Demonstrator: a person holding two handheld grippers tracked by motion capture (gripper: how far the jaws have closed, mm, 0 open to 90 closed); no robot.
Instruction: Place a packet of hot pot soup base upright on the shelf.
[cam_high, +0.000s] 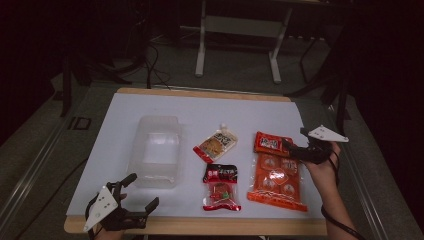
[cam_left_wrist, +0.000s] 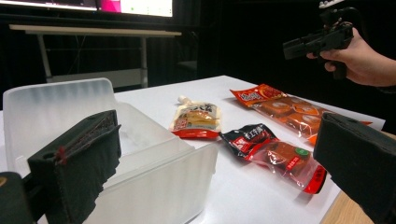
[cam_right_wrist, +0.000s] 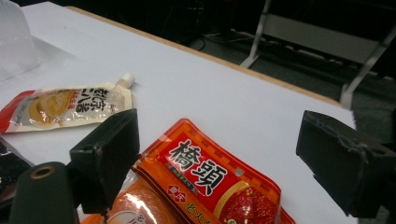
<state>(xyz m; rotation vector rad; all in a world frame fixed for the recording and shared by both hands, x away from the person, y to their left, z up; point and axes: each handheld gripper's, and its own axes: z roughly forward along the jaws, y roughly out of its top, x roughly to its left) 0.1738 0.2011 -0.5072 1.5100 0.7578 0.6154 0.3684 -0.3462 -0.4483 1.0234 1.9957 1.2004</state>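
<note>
The right gripper (cam_high: 296, 145) hangs over the far end of the orange pack (cam_high: 276, 172), at the right side of the counter (cam_high: 200, 107). Its jaws stand wide apart, released, with nothing between them. In the right gripper view the pack's red header with its large white characters (cam_right_wrist: 205, 179) lies just below and between the two black jaws, the left jaw low over the pack's near corner; whether it touches I cannot tell. The person's right hand (cam_high: 325, 167) holds the gripper from the counter's right edge, and the grey plate sits on top of it.

The orange pack lies flat, long side running away from the person, near the right front of the counter. Just left of it lies a red-and-black pouch (cam_high: 221, 187), close but apart. Beyond that pouch, toward the middle, a pale spouted pouch (cam_high: 216, 143) lies tilted, its cap pointing to the far side. Left of these sits a clear plastic box (cam_high: 154, 150), open on top.

The left gripper (cam_high: 140, 192) rests low at the front left corner, by the counter's edge, well apart from the right one. Its jaws are also spread open and hold nothing. In the left gripper view the box (cam_left_wrist: 140, 154) stands just past the left jaw, and the three packs lie beyond to the right.
</note>
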